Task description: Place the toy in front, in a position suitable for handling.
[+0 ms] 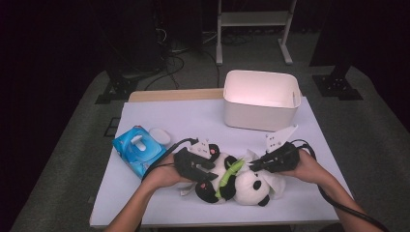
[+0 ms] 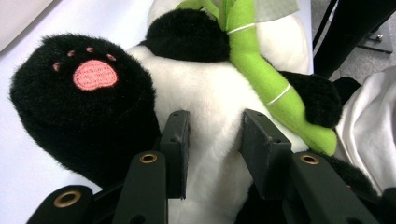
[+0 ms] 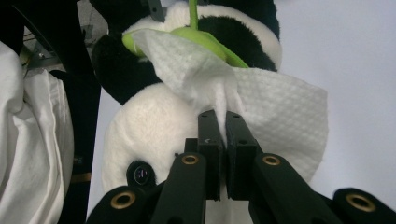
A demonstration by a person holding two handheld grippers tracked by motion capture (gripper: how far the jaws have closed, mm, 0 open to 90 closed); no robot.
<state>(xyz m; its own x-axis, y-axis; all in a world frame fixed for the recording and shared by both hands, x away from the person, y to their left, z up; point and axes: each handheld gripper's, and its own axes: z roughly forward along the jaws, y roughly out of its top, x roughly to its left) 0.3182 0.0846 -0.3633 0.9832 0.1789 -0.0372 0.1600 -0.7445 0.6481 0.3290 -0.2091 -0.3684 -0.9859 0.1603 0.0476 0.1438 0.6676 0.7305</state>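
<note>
At the left of the white table (image 1: 145, 116), a blue pack of wet wipes (image 1: 137, 150) lay with its round white lid flap (image 1: 160, 136) folded open beside it. Just to the right of the pack, the left gripper (image 1: 205, 169) rested on the plush panda (image 1: 237, 181), which lay on its back near the front edge of the table, its head toward the right. In the left gripper view, the left gripper (image 2: 212, 140) had its jaws set apart, one on each side of a fold of the panda's white belly fur (image 2: 210, 102), and pressed into it; whether they squeezed the fur firmly could not be told. A black paw with a pink pad (image 2: 95, 74) lay to the left of the jaws, and a green plush bamboo stalk (image 2: 261, 74) ran across the body to their right.

Further right, the right gripper (image 1: 258, 164) sat above the panda's head. In the right gripper view, the right gripper (image 3: 225, 121) had its jaws pressed together on a white textured wipe (image 3: 280, 112), which draped over the panda's white head (image 3: 149, 121), above a black eye (image 3: 140, 174). The wipe touched the head and the green bamboo stalk (image 3: 205, 39).

Behind the panda, at the far right of the table, stood an open white bin (image 1: 261, 111), well apart from both grippers.
</note>
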